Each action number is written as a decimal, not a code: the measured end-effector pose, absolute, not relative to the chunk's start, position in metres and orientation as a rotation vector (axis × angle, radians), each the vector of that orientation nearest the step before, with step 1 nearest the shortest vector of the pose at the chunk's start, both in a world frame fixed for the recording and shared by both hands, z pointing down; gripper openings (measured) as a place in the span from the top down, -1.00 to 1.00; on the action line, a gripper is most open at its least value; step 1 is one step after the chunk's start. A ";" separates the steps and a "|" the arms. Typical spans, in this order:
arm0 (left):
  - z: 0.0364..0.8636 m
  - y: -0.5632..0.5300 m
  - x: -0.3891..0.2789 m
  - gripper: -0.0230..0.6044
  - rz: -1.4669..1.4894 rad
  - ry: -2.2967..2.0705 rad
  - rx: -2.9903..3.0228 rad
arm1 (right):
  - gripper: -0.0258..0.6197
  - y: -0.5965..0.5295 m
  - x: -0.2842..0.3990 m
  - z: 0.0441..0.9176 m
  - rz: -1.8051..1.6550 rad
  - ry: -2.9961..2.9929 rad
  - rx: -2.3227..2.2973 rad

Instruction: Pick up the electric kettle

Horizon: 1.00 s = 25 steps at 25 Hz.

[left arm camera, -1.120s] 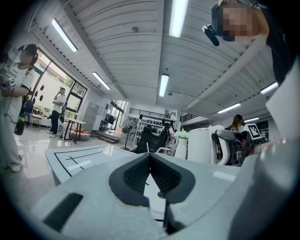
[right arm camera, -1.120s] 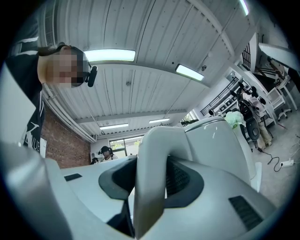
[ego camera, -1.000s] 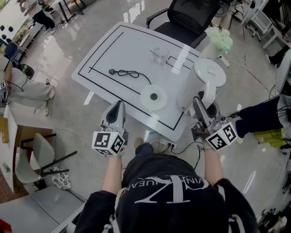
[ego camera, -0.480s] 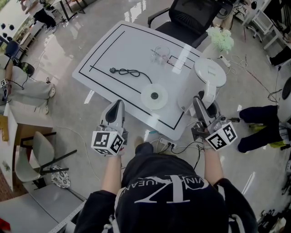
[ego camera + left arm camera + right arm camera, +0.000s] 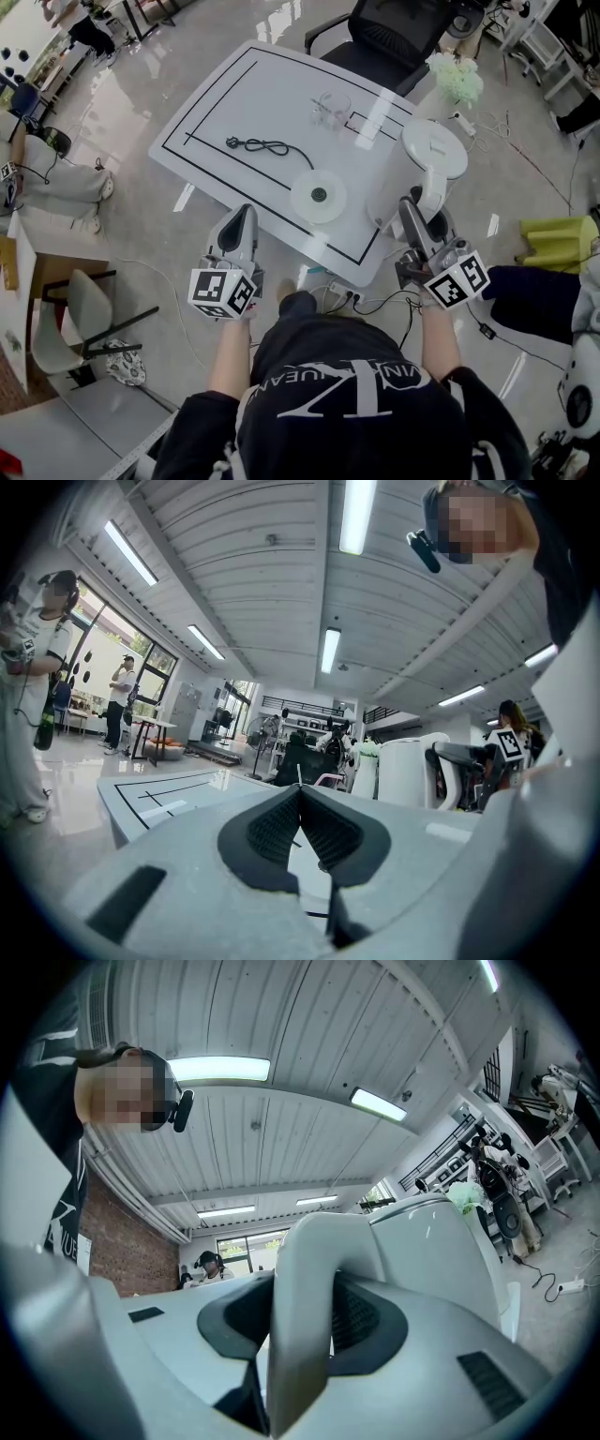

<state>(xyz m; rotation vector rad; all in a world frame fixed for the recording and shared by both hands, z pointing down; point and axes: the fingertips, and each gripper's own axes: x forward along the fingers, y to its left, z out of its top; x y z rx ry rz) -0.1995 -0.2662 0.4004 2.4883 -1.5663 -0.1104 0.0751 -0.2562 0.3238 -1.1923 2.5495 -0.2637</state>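
Note:
The white electric kettle point(image 5: 398, 192) stands upright at the table's right edge, apart from its round base point(image 5: 318, 197). My right gripper point(image 5: 419, 211) is shut on the kettle's handle point(image 5: 429, 199). In the right gripper view the handle point(image 5: 300, 1307) fills the gap between the dark pads of my right gripper point(image 5: 302, 1321), with the kettle body point(image 5: 441, 1251) behind. My left gripper point(image 5: 241, 217) hangs at the table's front edge, shut with nothing in it. Its pads meet in the left gripper view point(image 5: 301, 794), where the kettle point(image 5: 405, 772) shows at right.
The white table point(image 5: 234, 103) carries a black power cord point(image 5: 262, 146) and a clear glass point(image 5: 331, 111). A black office chair point(image 5: 394, 42) stands behind it. A yellow stool point(image 5: 561, 242) and a person's dark leg point(image 5: 539, 300) are at right. Cables lie under the table's near corner.
Both grippers and the kettle have kept still. The person at the right has moved down and away, uncovering the yellow stool.

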 end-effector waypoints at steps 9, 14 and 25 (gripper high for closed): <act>0.400 -0.263 -0.197 0.91 -0.107 -1.556 2.491 | 0.48 -0.254 0.075 0.325 -0.273 2.551 -1.194; 0.401 -0.262 -0.200 0.91 -0.104 -1.561 2.486 | 0.48 -0.254 0.075 0.326 -0.277 2.548 -1.196; 0.404 -0.257 -0.202 0.91 -0.100 -1.572 2.477 | 0.48 -0.252 0.075 0.329 -0.285 2.551 -1.190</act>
